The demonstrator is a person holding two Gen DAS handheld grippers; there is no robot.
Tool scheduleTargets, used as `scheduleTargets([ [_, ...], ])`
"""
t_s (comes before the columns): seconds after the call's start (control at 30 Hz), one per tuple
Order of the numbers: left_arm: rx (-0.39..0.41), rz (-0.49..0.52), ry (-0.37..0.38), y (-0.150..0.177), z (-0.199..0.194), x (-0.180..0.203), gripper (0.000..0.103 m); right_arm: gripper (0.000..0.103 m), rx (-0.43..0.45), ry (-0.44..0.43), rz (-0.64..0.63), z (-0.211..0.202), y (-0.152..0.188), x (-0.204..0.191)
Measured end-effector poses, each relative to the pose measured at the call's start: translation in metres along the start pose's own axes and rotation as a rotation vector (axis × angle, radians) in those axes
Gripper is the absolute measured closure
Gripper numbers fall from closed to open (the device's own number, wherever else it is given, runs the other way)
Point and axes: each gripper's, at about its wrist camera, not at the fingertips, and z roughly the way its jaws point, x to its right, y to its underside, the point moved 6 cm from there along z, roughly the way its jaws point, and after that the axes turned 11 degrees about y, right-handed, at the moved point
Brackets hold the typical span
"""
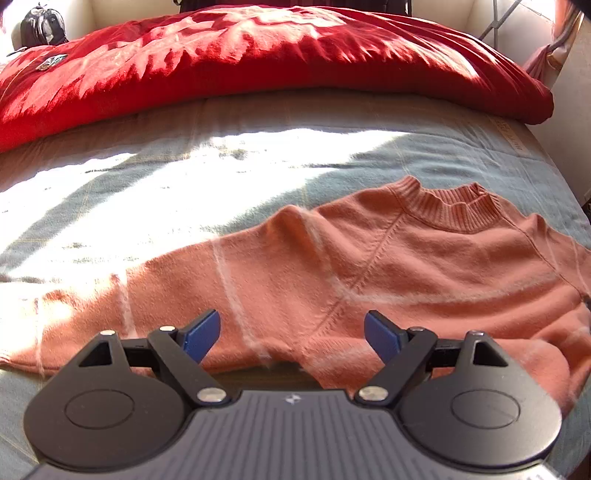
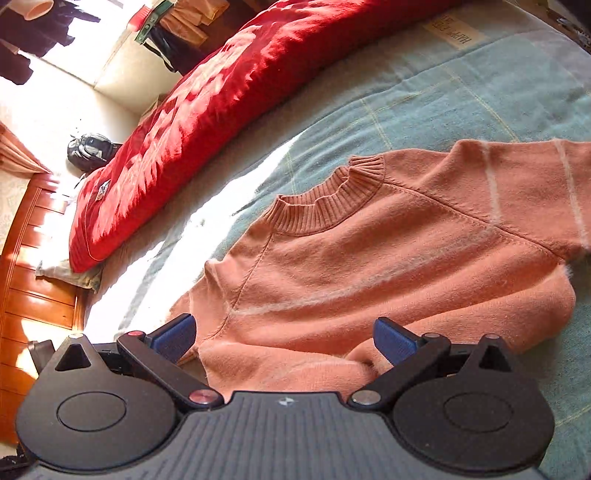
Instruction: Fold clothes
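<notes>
Sunlight falls in a wide bright band across the bed [image 1: 424, 147], whose grey-green cover carries thin pale check lines. From the left wrist camera, the left gripper [image 1: 291, 336] hangs low over the near edge of the mattress with its blue-padded fingers [image 1: 201, 339] spread wide and nothing between them. Just beyond them lies the salmon-pink sweater [image 1: 369, 266], front up and rumpled, its ribbed collar [image 1: 454, 210] pointing away toward the far side of the bed and one sleeve [image 1: 122, 314] stretched out to the left, crossed by faint whitish stripes. The sleeve's far end runs into the sunlit patch. Behind the sweater, well apart from it, a thick red quilt [image 1: 258, 55] with a pale leaf-like pattern is heaped along the far edge, and a dark backpack [image 1: 42, 27] sits in the corner beyond. From the right wrist camera, the right gripper [image 2: 284, 339] also stands apart, its fingers [image 2: 395, 341] wide and empty, hovering right over the sweater's [image 2: 388, 266] lower body where the knit is bunched into soft folds. The collar [image 2: 325, 203] lies up and left of centre here, and the other sleeve [image 2: 535, 184] reaches off to the right edge. The red quilt [image 2: 207, 110] slants along the upper left, with the backpack [image 2: 90, 151] on the floor beside it. A reddish wooden panel [image 2: 33, 280] shows at the left edge, and dark garments hang near the bright window at the top.
</notes>
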Motion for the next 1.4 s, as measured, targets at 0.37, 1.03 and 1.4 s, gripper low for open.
scheduleTargets([
  [0.37,0.067,-0.276,-0.187,0.054,0.025,-0.172,0.016,0.000,-0.027,0.095,-0.200,0.029,0.012,-0.079],
  [1.03,0.229,-0.275,-0.215,0.090,-0.010,-0.228,0.012,0.000,-0.124,-0.022,-0.660,0.249,-0.012,-0.207],
  [1.4,0.313,-0.320,-0.208,0.083,-0.030,-0.236,0.011,0.000,-0.088,-0.010,-0.689,0.254,-0.012,-0.231],
])
